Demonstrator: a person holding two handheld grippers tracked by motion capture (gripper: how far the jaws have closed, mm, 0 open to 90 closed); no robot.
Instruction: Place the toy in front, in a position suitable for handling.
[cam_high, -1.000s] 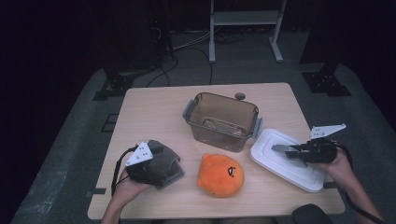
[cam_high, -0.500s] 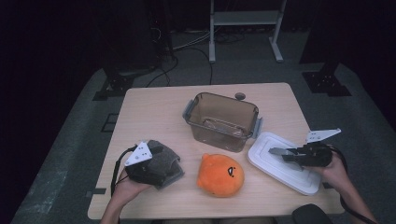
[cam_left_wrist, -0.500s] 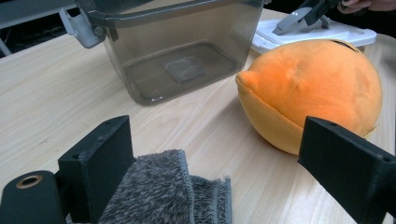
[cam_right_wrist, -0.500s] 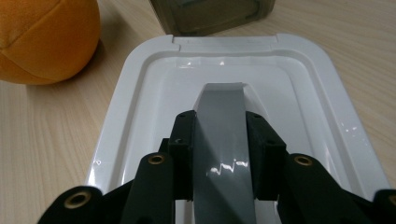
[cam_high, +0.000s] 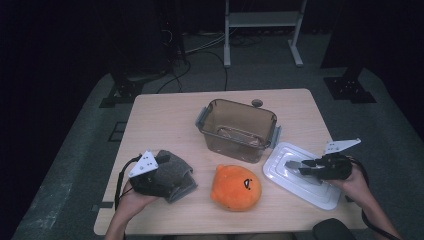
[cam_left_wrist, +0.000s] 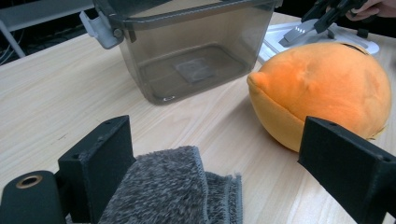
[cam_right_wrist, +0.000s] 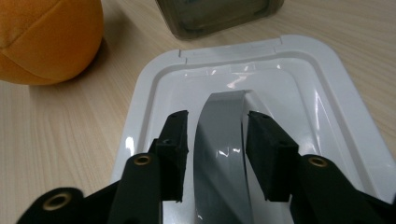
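Your right gripper (cam_right_wrist: 215, 154) jaws just opened, straddling the white plastic lid's grey handle (cam_right_wrist: 224, 140), clear of it. Left gripper (cam_left_wrist: 224, 172), wide open, parks over the grey fuzzy cloth (cam_left_wrist: 173, 191), 9 o'clock of the orange plush (cam_high: 236, 186).

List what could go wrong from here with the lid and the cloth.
The right gripper has just been opening around the grey handle of the white lid; its pads stand clear, so a lift now could miss. The left gripper straddles the grey cloth with jaws wide, near the orange plush, and closing might snag it.
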